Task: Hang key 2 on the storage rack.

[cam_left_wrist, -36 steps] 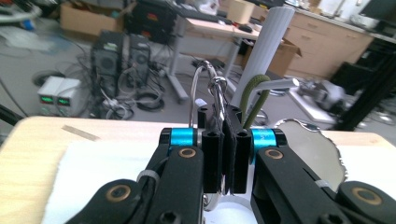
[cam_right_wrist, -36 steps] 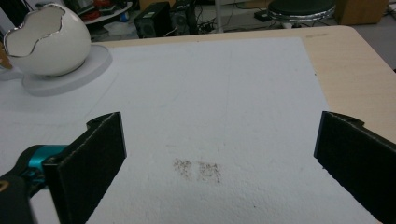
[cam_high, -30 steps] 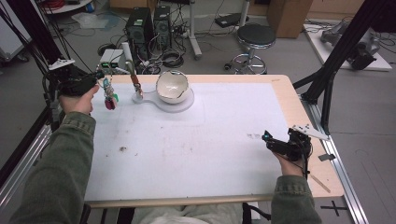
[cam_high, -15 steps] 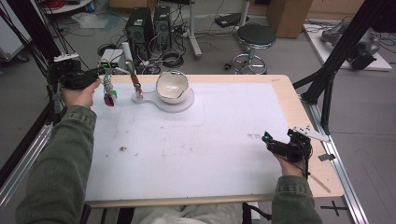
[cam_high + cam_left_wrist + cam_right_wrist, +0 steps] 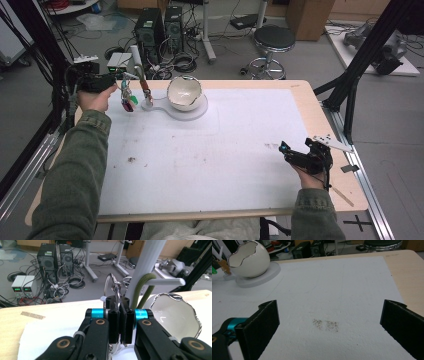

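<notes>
My left gripper (image 5: 121, 302) is shut on a metal key ring (image 5: 115, 287). Seen from above, my left gripper (image 5: 118, 83) sits at the table's far left corner, and a bunch of colourful charms (image 5: 128, 99) hangs under its tip. Just to the right stands a white post (image 5: 135, 54) on a white base (image 5: 193, 112), with a brown piece (image 5: 146, 90) at its foot. A white egg-shaped bowl (image 5: 184, 93) with a silver rim rests on that base. My right gripper (image 5: 291, 152) lies low at the right edge, open with nothing between its jaws (image 5: 329, 325).
A white mat (image 5: 210, 150) covers most of the wooden table, with a small dark smudge (image 5: 327, 325) in front of the right gripper. Behind the table's far edge are computer towers (image 5: 160, 25), cables and a stool (image 5: 272, 40). A black frame leg (image 5: 350, 85) stands at the right.
My left gripper has shifted a little to the right with the key ring and charms, closer to the white post. The right gripper has stayed put.
</notes>
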A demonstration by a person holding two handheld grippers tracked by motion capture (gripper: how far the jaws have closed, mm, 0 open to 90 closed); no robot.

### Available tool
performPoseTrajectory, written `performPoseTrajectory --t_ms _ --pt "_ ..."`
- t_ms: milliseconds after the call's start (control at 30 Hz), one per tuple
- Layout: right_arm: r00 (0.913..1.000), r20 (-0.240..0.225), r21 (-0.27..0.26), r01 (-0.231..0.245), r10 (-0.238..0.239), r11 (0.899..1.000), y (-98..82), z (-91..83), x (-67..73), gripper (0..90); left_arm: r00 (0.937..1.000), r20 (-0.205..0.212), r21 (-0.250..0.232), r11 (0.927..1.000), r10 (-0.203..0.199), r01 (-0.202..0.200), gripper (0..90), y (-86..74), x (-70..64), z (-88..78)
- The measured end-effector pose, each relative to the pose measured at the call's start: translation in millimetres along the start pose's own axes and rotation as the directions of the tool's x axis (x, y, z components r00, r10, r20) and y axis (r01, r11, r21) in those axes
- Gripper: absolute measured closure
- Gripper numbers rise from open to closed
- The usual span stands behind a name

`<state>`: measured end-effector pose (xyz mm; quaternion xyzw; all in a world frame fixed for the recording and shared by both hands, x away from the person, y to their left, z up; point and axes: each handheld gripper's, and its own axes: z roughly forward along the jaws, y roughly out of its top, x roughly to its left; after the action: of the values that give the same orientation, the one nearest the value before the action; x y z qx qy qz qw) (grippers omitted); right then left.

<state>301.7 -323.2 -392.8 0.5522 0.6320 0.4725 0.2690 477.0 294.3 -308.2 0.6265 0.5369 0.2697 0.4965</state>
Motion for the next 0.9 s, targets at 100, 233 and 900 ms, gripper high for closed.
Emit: performPoseTrajectory --t_ms 100,233,900 --pt "1.0000 0.002 -0.002 -0.001 0.001 1.000 -0.5 -0.7 -0.8 1.4 0.9999 0.013 0.004 1.0000 -0.001 0.001 86.8 -0.1 -1.6 0.1" --pt "1.0000 -0.004 -0.005 -0.006 0.006 1.000 -0.9 -1.3 -1.2 1.4 0.9993 0.035 0.011 0.9999 -0.010 0.010 86.8 -1.4 -2.8 2.0" --pt "0.9999 0.000 -0.050 0.011 -0.011 0.999 -10.7 -7.6 -4.3 1.4 0.9997 0.008 0.087 0.9960 -0.021 0.020 86.2 -21.0 -3.8 17.1"
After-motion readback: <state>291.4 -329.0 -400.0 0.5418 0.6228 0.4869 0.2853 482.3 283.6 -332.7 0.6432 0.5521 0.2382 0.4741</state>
